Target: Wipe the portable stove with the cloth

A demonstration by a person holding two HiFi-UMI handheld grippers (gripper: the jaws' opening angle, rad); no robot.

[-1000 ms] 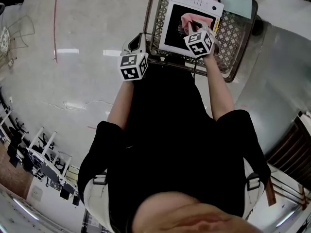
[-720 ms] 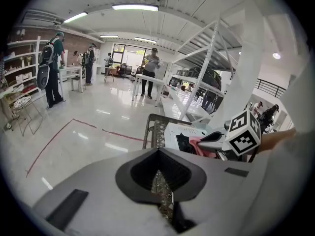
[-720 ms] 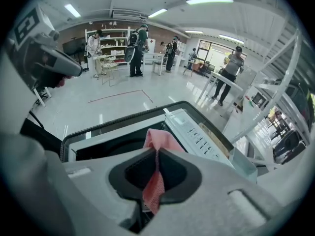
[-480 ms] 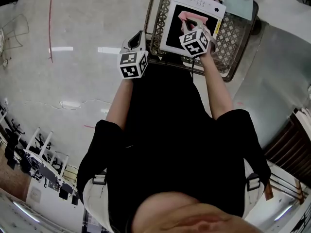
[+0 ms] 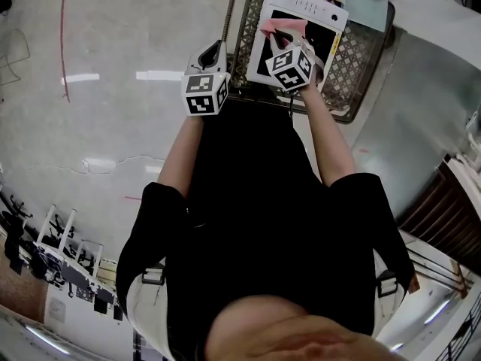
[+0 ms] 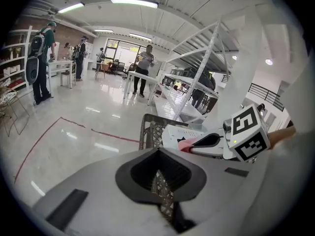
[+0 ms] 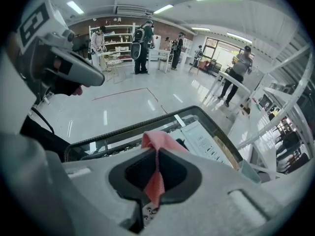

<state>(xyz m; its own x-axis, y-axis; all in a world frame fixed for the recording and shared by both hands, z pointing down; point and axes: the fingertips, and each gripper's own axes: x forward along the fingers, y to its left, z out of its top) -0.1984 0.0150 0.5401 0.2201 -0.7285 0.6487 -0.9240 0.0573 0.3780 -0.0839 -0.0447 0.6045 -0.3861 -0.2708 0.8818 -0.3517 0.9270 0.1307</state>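
The portable stove (image 5: 326, 40), white-cased with a black top, lies flat in a wire shopping cart (image 5: 362, 60) at the far side of the scene, its control strip at the far edge. A pink cloth (image 5: 282, 26) lies on the stove's left far part, over the edge of the black surface. The right gripper (image 5: 279, 35) has it: in the right gripper view the jaws are pressed together on the cloth (image 7: 156, 142), a strip of it running down through the slot between them and a fold bunching out past the tips. Beyond that fold the stove (image 7: 203, 140) and the cart's dark rim (image 7: 123, 126) show.

The left gripper (image 5: 214, 50) hangs just left of the cart, outside its rim and apart from the stove. In the left gripper view its jaws meet at the tips with nothing between them (image 6: 157, 154); only cart mesh shows through the slit lower down. That view also shows the right gripper (image 6: 191, 146) from the side, with the cloth (image 6: 182, 144) at its tip, on the stove (image 6: 178, 132).

Around the cart is a glossy grey floor (image 5: 113, 126) with a red line (image 5: 63, 59) on it. The gripper views show white shelving frames (image 6: 197, 77) and people standing far off.
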